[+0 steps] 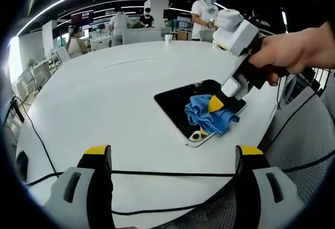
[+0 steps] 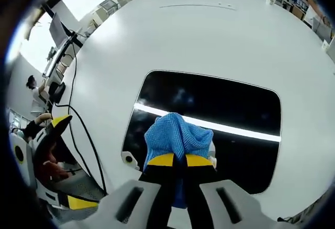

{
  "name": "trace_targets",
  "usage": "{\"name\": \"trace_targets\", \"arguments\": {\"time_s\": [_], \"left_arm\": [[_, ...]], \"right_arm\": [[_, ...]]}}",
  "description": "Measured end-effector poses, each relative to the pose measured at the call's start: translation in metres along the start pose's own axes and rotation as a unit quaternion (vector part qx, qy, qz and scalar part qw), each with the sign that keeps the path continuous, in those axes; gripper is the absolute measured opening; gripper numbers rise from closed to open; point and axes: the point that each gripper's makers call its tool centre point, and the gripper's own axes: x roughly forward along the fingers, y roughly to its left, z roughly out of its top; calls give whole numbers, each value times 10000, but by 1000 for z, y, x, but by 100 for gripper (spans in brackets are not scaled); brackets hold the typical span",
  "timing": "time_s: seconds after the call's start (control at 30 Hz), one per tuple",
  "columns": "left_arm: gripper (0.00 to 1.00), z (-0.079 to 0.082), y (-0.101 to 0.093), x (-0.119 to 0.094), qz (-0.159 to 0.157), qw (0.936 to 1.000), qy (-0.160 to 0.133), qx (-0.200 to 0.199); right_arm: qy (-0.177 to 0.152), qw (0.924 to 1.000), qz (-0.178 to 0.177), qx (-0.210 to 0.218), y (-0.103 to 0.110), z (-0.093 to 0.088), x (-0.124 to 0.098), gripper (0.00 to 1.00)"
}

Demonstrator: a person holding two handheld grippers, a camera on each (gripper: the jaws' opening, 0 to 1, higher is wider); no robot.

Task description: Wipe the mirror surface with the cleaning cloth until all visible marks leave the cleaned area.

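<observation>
While the left claw (image 1: pixel 172 158) gapes empty, the right claw (image 2: pixel 174 161), angled down, pinches the cloth (image 2: pixel 177 134) against the mirror (image 2: pixel 220 103).

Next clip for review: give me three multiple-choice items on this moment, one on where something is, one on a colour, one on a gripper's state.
1. Where does the cloth lie?
A. on the mirror
B. on the floor
C. on a chair

2. What colour is the cloth?
A. red
B. blue
C. white

3. How stands the left gripper?
A. shut on the cloth
B. shut on a cable
C. open

Key: 1 A, it lies bunched on the dark glass on the white table. 2 B, plainly blue. 3 C, its jaws stand wide apart, while the right gripper pinches the cloth.
</observation>
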Motion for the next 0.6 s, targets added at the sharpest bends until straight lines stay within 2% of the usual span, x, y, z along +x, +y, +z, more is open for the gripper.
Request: {"name": "trace_targets", "arguments": {"time_s": [0.37, 0.53, 0.6], "left_arm": [[98, 0, 2, 2, 21, 10000, -21, -28], [98, -2, 0, 3, -50, 10000, -19, -68], [99, -3, 0, 3, -48, 10000, 7, 40]], "right_arm": [[-15, 9999, 101, -104, 16, 1, 3, 0], [-10, 9998, 76, -172, 14, 3, 6, 0], [0, 9999, 83, -123, 14, 4, 8, 0]]}}
